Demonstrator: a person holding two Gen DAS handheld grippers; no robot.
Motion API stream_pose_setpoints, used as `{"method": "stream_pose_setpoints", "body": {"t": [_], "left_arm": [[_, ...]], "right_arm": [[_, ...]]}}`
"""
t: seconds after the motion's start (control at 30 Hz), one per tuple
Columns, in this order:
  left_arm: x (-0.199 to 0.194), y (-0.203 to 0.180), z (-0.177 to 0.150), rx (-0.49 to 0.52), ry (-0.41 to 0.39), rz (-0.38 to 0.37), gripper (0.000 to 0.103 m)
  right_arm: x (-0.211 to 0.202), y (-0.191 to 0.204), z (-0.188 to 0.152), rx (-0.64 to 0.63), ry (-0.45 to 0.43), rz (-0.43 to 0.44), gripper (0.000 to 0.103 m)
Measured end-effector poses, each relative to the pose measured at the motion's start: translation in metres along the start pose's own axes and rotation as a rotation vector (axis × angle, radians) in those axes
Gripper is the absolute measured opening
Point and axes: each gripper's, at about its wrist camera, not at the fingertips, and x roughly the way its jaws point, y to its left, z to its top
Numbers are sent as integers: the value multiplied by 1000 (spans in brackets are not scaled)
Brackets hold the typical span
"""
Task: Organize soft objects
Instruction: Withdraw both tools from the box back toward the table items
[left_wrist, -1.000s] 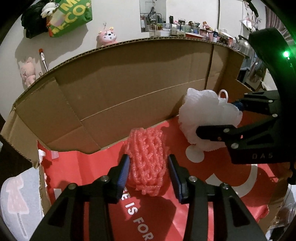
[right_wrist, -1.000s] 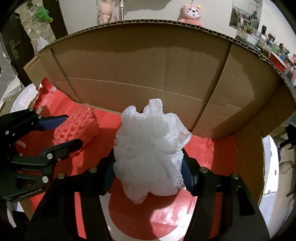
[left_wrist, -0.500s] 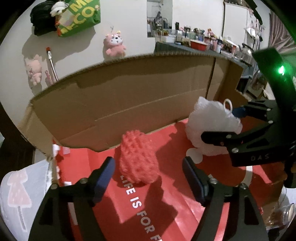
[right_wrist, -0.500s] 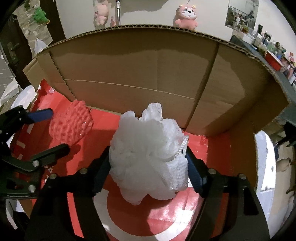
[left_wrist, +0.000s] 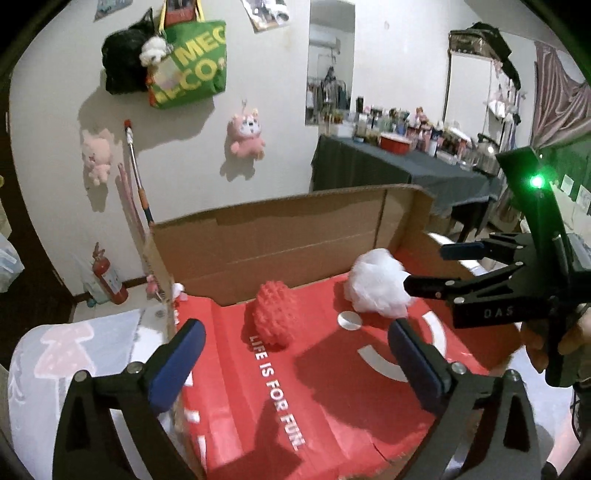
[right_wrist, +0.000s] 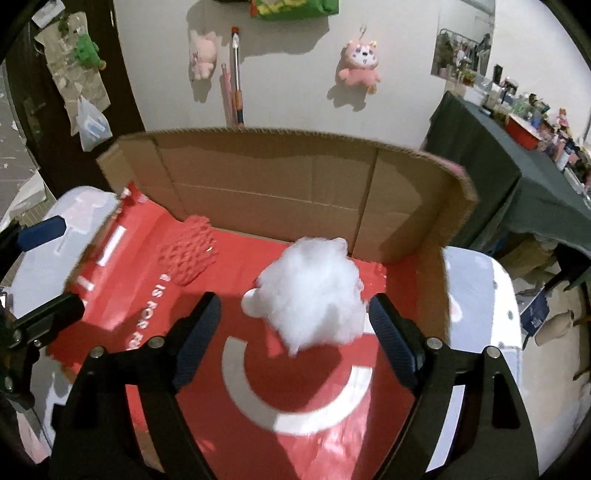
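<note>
A red foam net roll (left_wrist: 272, 316) lies on the red floor of an open cardboard box (left_wrist: 280, 236), near its back wall. A white mesh bath pouf (left_wrist: 376, 286) lies to its right. My left gripper (left_wrist: 293, 347) is open and empty, raised above and in front of the red roll. My right gripper (right_wrist: 295, 317) is open and empty, just in front of the pouf (right_wrist: 314, 291). The red roll (right_wrist: 188, 253) sits to the left in the right wrist view. The right gripper (left_wrist: 439, 267) also shows in the left wrist view.
The box's red floor (right_wrist: 306, 435) carries white lettering and a white arc. A white patterned surface (left_wrist: 55, 354) lies under the box. Plush toys (left_wrist: 245, 134) and a green bag (left_wrist: 188, 70) hang on the wall. A cluttered dark table (left_wrist: 402, 166) stands at the back right.
Both grippers opened and let go: the left released the red roll, the right released the pouf. Both pulled up and back from the box; the objects stay on the floor.
</note>
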Motion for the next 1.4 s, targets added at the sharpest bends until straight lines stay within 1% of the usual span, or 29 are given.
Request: {"method": "stream_pose_setpoints", "body": {"t": [0.07, 0.13, 0.23, 0.4, 0.53, 0.7, 0.83, 0.9, 1.0, 1.03, 1.17, 1.27, 1.3, 1.37, 1.4], "left_arm": [[-15, -3, -3, 4, -26, 4, 103], [-33, -6, -8, 6, -55, 9, 103], [-59, -10, -13, -7, -94, -1, 103], [-102, -17, -28, -14, -161, 11, 103], [-131, -25, -43, -23, -209, 27, 103], [-163, -34, -73, -49, -271, 11, 103], [-184, -44, -95, -70, -326, -10, 103], [-195, -50, -108, -74, -365, 4, 103], [-207, -59, -124, -62, -409, 28, 103], [-211, -64, -132, -56, -430, 41, 103], [-216, -77, -156, -52, -472, 64, 103], [-212, -85, -175, -58, -482, 84, 103], [-208, -87, -181, -59, -479, 87, 103], [-198, -89, -193, -77, -441, 67, 103], [-196, -88, -197, -87, -426, 58, 103]], "right_arm": [[-23, 6, -8, -6, -34, -4, 83], [-45, 14, -17, -16, -70, -9, 92], [-75, 26, -30, -30, -120, -8, 93], [-124, 45, -52, -64, -204, -17, 93], [-158, 57, -76, -69, -265, -56, 93], [-192, 66, -115, -64, -342, -92, 93], [-218, 72, -152, -57, -433, -131, 95], [-228, 76, -168, -51, -467, -137, 99], [-241, 82, -197, -42, -533, -175, 100], [-243, 83, -207, -35, -549, -186, 100], [-244, 86, -236, -10, -597, -225, 100], [-238, 90, -259, -1, -619, -231, 100], [-236, 90, -265, 3, -623, -245, 100], [-229, 92, -281, 3, -640, -278, 101], [-225, 93, -285, 4, -635, -284, 103]]}}
